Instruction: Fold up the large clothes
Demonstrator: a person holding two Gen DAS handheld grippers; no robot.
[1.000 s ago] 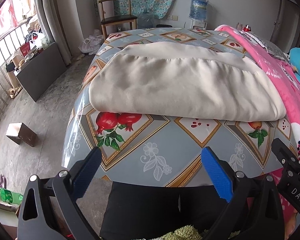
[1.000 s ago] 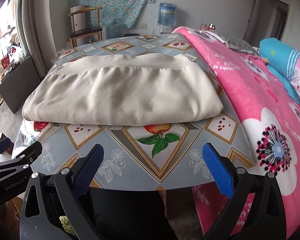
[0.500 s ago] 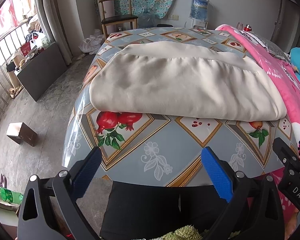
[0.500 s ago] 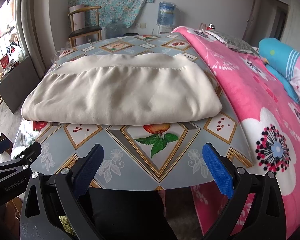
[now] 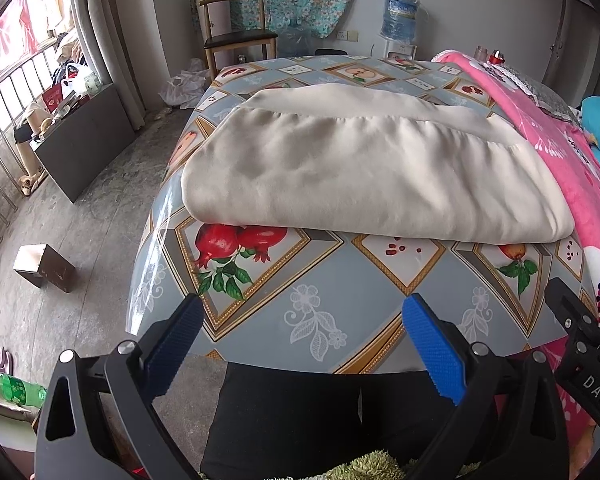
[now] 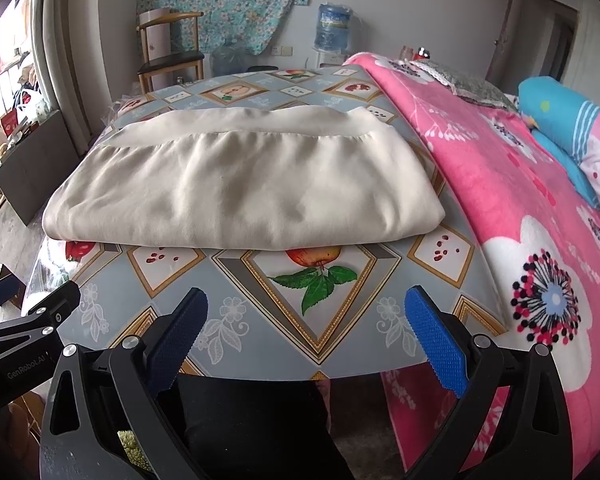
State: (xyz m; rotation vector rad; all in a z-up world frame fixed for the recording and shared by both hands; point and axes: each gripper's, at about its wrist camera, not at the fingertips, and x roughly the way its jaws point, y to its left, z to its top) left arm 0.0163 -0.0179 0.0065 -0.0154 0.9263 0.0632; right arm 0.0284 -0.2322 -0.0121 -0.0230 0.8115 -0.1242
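Both tools hang back off the near edge of the counter (image 5: 300, 320), probably because the fold looks finished. The left tool (image 5: 300, 344) and right tool (image 6: 304, 340) each have fingers spread apart, gripping nothing. Ahead of them lies the cream garment (image 5: 364, 176), folded flat, its long axis running crosswise, banded hem on the far side.

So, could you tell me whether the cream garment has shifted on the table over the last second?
No. The cream garment covers the same pomegranate print on the tablecloth.
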